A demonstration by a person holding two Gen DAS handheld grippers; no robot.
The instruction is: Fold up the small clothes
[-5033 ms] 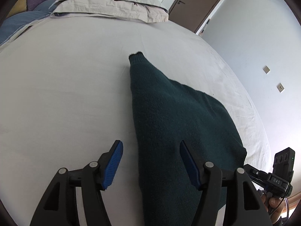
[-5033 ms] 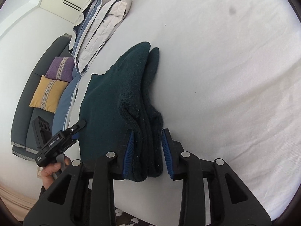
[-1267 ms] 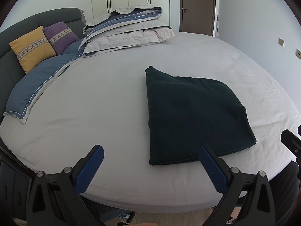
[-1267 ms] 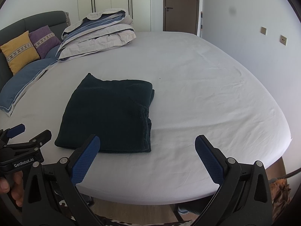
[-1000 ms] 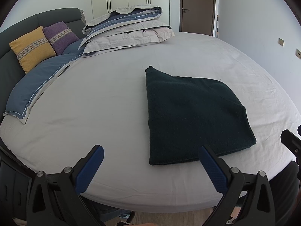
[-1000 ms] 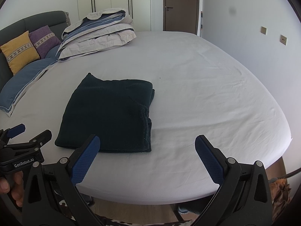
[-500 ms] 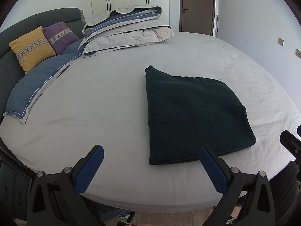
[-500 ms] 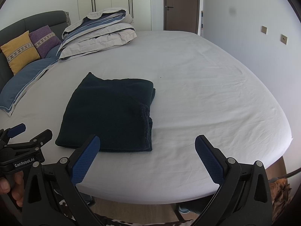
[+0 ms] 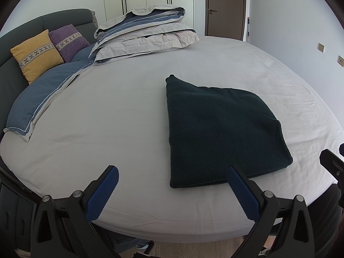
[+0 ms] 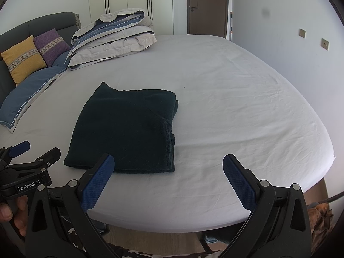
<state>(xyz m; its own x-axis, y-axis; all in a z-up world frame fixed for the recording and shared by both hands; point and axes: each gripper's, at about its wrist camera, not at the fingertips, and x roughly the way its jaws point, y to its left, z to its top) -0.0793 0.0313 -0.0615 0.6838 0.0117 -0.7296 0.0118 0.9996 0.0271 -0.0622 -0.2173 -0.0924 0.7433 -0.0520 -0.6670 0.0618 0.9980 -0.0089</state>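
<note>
A dark green knit sweater (image 9: 221,129) lies folded into a flat square on the white bed sheet (image 9: 107,118). It also shows in the right wrist view (image 10: 126,129), with stacked layers at its right edge. My left gripper (image 9: 172,176) is open and empty, held back over the bed's near edge, just short of the sweater. My right gripper (image 10: 168,165) is open and empty, also over the near edge, at the sweater's front right corner. The left gripper also shows at the left of the right wrist view (image 10: 28,152).
A folded duvet (image 9: 146,34) is piled at the far side of the bed. A blue pillow (image 9: 45,94), a yellow cushion (image 9: 36,54) and a purple cushion (image 9: 68,40) lie at the left against a dark headboard. A brown door (image 10: 207,6) stands behind.
Five seconds ago my right gripper was shut on the sweater's folded edge; both grippers have since let go, opened wide and pulled back. Over the last second nothing has visibly moved.
</note>
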